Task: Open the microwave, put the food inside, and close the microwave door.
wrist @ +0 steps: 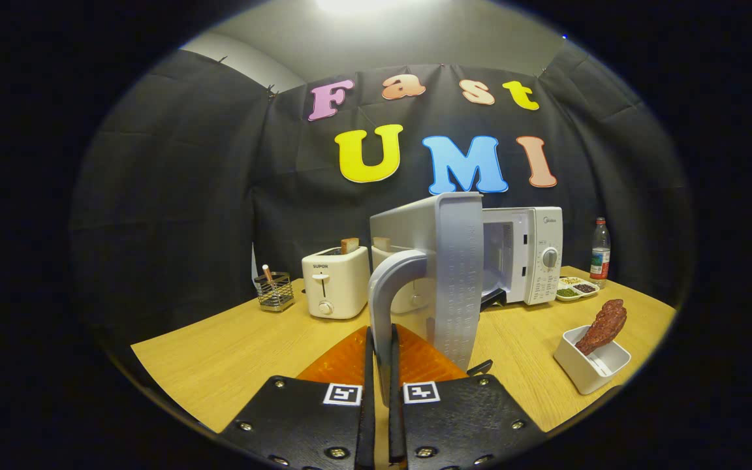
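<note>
Gripping the door handle (386, 307): the gripper (381, 365) has both fingers closed tight on the lower leg of the handle, 1 on each side, with the microwave door (444, 274) swung well out and standing edge-on just ahead of the fingers. Beyond the door, the microwave (532, 254) cavity shows open.

Judgement: step in hand is door opening, nearly complete. To finish well, follow the hinge arc rather than pulling straight back, so the handle does not twist between the fingers. Stop once the opening is wide enough for the dish, then release and back off before turning away; a door left half out would block the approach from the right.

Food (603, 325): 1 dark reddish piece, leaning in 1 white dish (590, 365), on the table (232, 352) to the right of the fingers, well apart from them and not yet loaded.

Counts:
- microwave 1
- toasters 2, the nearer toaster (335, 282) left of the door, each with 1 slice up
- wire holder (274, 291) 1, far left
- bottle (600, 253) 1, beyond the microwave's right side
- divided snack tray (576, 288) 1, beside the bottle
</note>
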Demonstrator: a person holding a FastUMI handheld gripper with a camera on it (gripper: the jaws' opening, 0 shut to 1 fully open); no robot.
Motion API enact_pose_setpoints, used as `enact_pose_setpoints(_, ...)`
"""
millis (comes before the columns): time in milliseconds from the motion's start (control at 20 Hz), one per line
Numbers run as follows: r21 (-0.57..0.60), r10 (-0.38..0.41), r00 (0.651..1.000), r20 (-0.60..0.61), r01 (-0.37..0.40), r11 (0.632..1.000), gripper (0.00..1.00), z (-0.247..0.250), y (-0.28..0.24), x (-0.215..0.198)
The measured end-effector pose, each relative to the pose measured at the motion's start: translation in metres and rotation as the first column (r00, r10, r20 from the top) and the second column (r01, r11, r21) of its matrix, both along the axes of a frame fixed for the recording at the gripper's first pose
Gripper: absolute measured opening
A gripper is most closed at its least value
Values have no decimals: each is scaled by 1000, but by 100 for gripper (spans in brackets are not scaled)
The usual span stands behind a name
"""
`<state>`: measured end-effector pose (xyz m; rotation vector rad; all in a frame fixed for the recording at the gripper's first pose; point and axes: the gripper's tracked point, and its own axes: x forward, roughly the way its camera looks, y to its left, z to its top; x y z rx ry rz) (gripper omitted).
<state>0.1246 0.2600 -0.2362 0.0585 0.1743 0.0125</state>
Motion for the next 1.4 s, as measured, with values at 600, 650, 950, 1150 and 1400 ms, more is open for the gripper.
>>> enact_pose_setpoints(600, 64, 159, 986, -51, -155, 986, 21, 12, 67, -30)
enact_pose_setpoints(650, 76, 201, 978, -55, -197, 978, 31, 14, 73, -36)
enact_pose_setpoints(950, 63, 299, 954, -30, -296, 953, 78, 34, 58, -63)
enact_pose_setpoints(1150, 76, 292, 956, 16, -292, 953, 88, 63, 15, -80)
enact_pose_setpoints(1400, 60, 124, 991, 40, -126, 990, 90, 68, -93, -73)
